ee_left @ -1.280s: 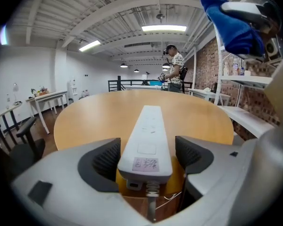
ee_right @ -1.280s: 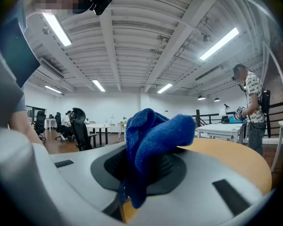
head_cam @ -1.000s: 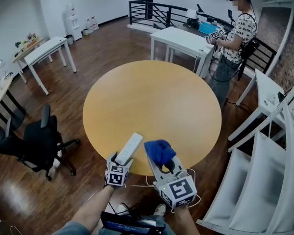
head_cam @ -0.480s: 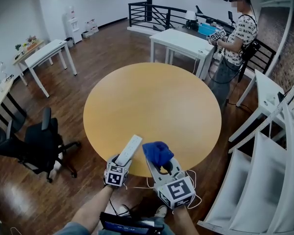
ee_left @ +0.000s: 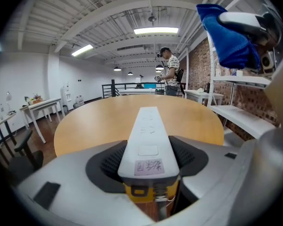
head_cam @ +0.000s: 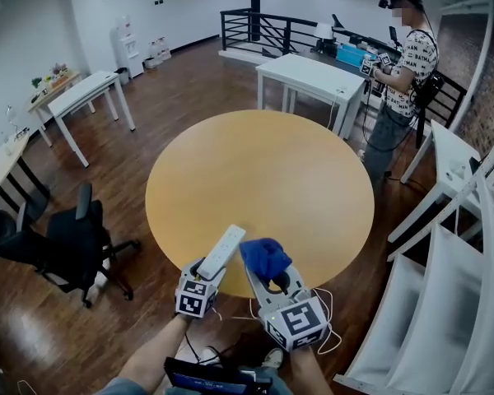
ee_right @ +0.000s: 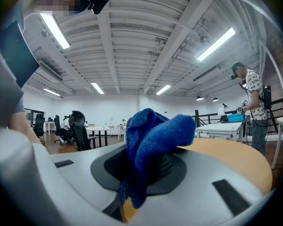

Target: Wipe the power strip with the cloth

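Main worry is on the left. The left gripper (head_cam: 206, 274) holds the power strip (head_cam: 221, 252) only by its cord end, so most of the bar sticks out past the jaws over the table (head_cam: 263, 163). Its jaws have just been closing and now pinch the strip by its two long sides. If the wipe pushes hard near the far end, I reckon the strip levers round or slides out of the pads. The cord (ee_left: 159, 206) hanging under it could snag too.

Over on the right, the right gripper (head_cam: 273, 276) is clamped on a bunched-up blue cloth (head_cam: 265, 256). With a wad that small, the jaw tips might scrape the sockets instead of the fabric.

Where stuff sits: the strip's near end is wedged between the left pads, socket face up. The rest points away and looks lifted off the table. The cloth pokes up out of the right jaws, just beside the strip's right side. I can't tell if they're touching.
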Demonstrator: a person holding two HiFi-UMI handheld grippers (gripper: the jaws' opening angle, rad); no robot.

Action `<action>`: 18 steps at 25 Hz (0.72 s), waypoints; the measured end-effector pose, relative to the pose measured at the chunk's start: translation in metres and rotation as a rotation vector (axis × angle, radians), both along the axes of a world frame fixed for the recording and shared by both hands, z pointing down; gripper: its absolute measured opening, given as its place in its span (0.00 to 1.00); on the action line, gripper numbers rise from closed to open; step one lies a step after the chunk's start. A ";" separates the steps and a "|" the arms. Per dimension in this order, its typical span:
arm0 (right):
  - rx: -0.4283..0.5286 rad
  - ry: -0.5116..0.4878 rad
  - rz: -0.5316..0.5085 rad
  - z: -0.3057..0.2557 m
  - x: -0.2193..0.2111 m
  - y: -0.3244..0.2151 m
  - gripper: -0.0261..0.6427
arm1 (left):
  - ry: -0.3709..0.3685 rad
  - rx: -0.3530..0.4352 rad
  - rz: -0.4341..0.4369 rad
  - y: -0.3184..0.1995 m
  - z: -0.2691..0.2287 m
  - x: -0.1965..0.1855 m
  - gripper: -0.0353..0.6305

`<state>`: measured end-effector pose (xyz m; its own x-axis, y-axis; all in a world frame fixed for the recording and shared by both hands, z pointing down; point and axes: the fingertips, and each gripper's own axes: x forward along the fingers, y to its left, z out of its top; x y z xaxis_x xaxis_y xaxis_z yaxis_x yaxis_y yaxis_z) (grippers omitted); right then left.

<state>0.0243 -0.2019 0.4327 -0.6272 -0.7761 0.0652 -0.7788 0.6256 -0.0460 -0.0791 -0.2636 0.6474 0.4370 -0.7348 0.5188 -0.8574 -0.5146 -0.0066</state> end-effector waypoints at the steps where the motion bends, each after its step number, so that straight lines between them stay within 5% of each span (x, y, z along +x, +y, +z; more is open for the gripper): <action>1: 0.002 0.000 0.000 -0.002 0.001 0.001 0.14 | 0.007 0.020 0.005 -0.001 -0.008 0.003 0.49; 18: 0.196 -0.077 -0.017 -0.092 -0.002 0.014 0.14 | 0.113 0.460 0.133 0.016 -0.232 0.037 0.48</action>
<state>0.0220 -0.1881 0.3404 -0.6380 -0.7581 -0.1348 -0.7667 0.6418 0.0195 -0.0425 -0.2479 0.4155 0.5778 -0.8103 0.0974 -0.7927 -0.5856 -0.1693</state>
